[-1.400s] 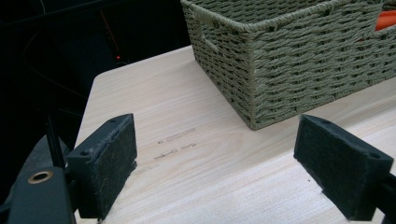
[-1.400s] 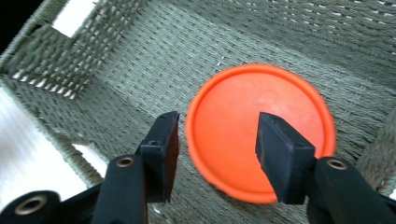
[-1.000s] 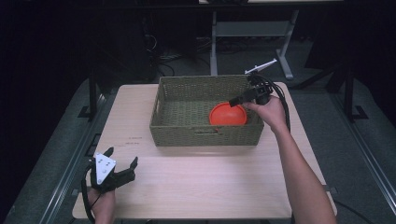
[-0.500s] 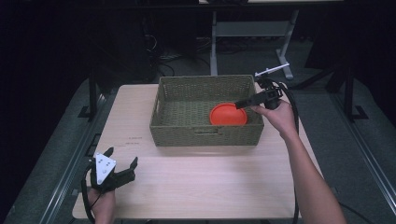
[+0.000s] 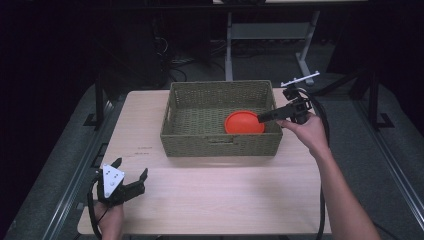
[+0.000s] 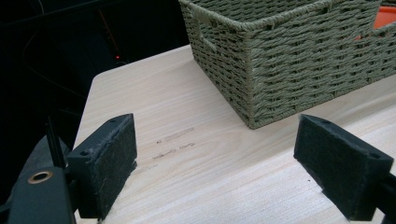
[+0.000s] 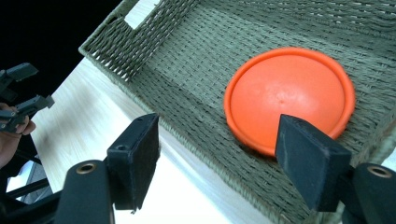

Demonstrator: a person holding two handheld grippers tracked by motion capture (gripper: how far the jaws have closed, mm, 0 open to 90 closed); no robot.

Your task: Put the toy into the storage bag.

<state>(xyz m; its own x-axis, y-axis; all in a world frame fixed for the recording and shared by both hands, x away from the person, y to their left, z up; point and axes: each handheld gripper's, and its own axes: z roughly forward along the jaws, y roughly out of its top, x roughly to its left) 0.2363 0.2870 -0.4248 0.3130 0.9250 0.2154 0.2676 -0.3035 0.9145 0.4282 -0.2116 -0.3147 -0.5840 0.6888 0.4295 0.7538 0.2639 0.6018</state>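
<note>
An orange disc (image 5: pixel 244 122) lies flat on the floor of a green woven basket (image 5: pixel 220 145), near its right end. My right gripper (image 5: pixel 261 118) hovers over the basket's right rim, pointing left at the disc. In the right gripper view the disc (image 7: pixel 289 95) lies beyond the right gripper (image 7: pixel 217 154); its jaws have just been opening and hold nothing. My left gripper (image 5: pixel 132 170) rests open at the table's front left corner. In the left gripper view the left gripper (image 6: pixel 215 158) frames bare wood, with the basket (image 6: pixel 289 60) ahead.
The basket stands at the back middle of a light wooden table (image 5: pixel 215 195). A metal stand (image 5: pixel 270 35) and cables sit on the dark floor behind. The other hand with the left gripper (image 7: pixel 21 98) shows at the left edge of the right gripper view.
My right gripper has drawn back to the right, away from the orange disc, which stays in the basket. Its jaws stand wider. The left gripper has not moved.
</note>
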